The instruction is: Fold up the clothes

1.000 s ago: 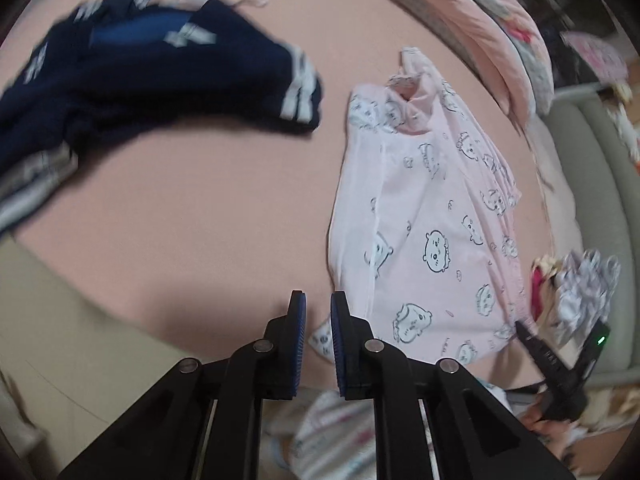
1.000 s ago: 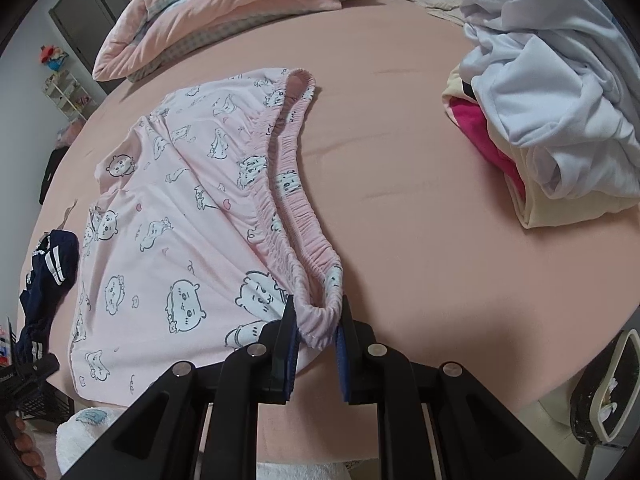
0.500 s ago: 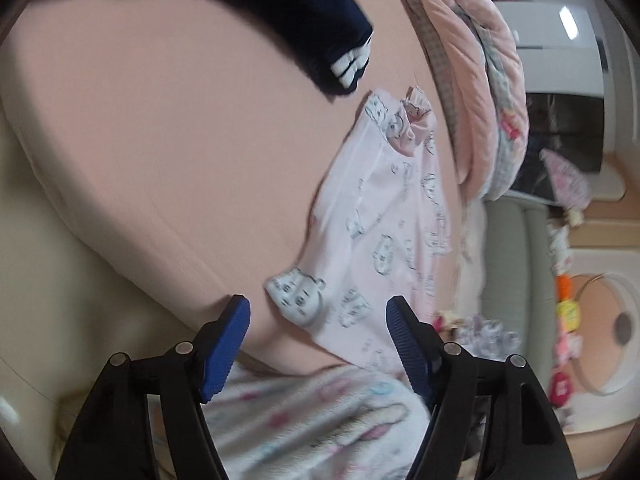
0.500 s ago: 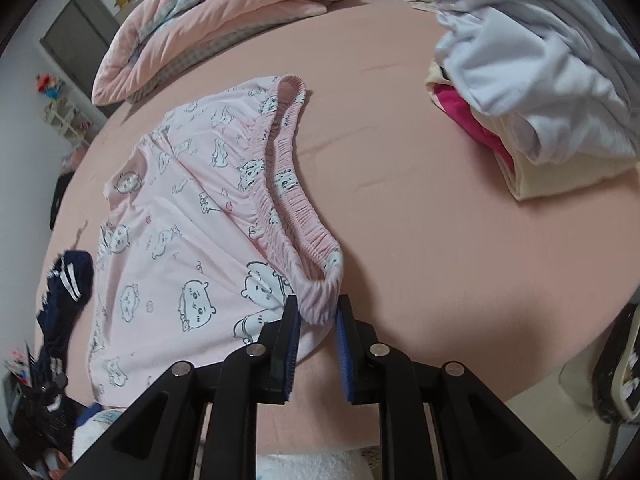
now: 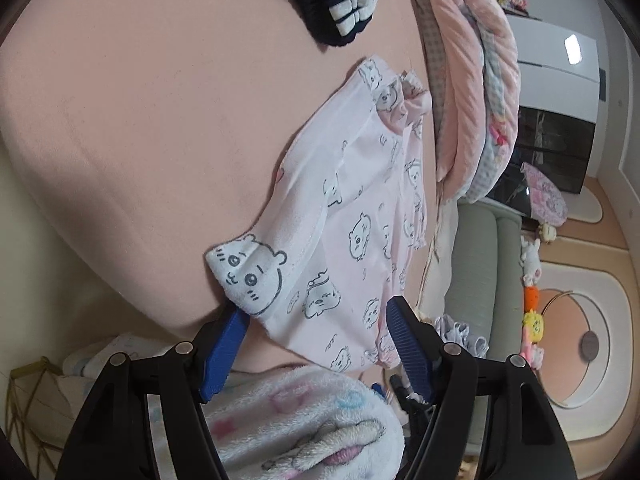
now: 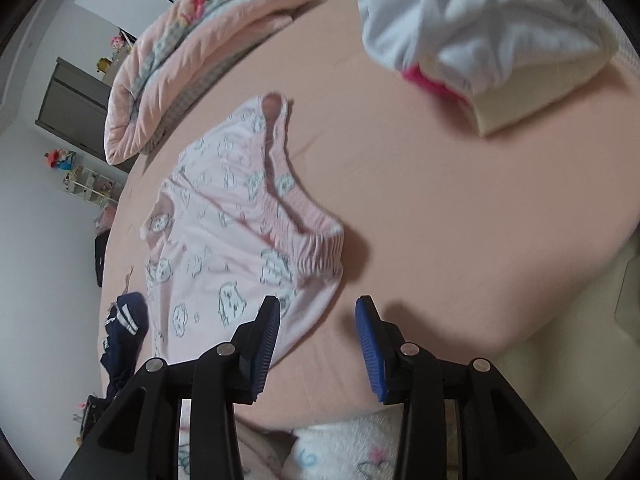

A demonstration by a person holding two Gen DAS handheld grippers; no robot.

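The left wrist view looks from low at the bed's (image 5: 120, 128) near edge, rolled sideways, close over one end of the pink printed shorts (image 5: 332, 220) toward the folded quilt (image 5: 472, 92). The right wrist view sits near the shorts' (image 6: 224, 240) waistband end, facing along the bed (image 6: 440, 208). Both views share the shorts, quilt (image 6: 192, 52) and navy garment (image 6: 124, 320).

You're in a home bedroom.
You're working over a bed (image 6: 460, 208) with a peach sheet, a rolled pink quilt (image 5: 472, 80) at its far side and loose clothes (image 6: 480, 28) piled on it. Beside the bed you can see a grey-green sofa (image 5: 480, 264), plush toys (image 5: 532, 300) on a round rug (image 5: 592, 344), and a toy shelf (image 6: 88, 188) against the white wall.
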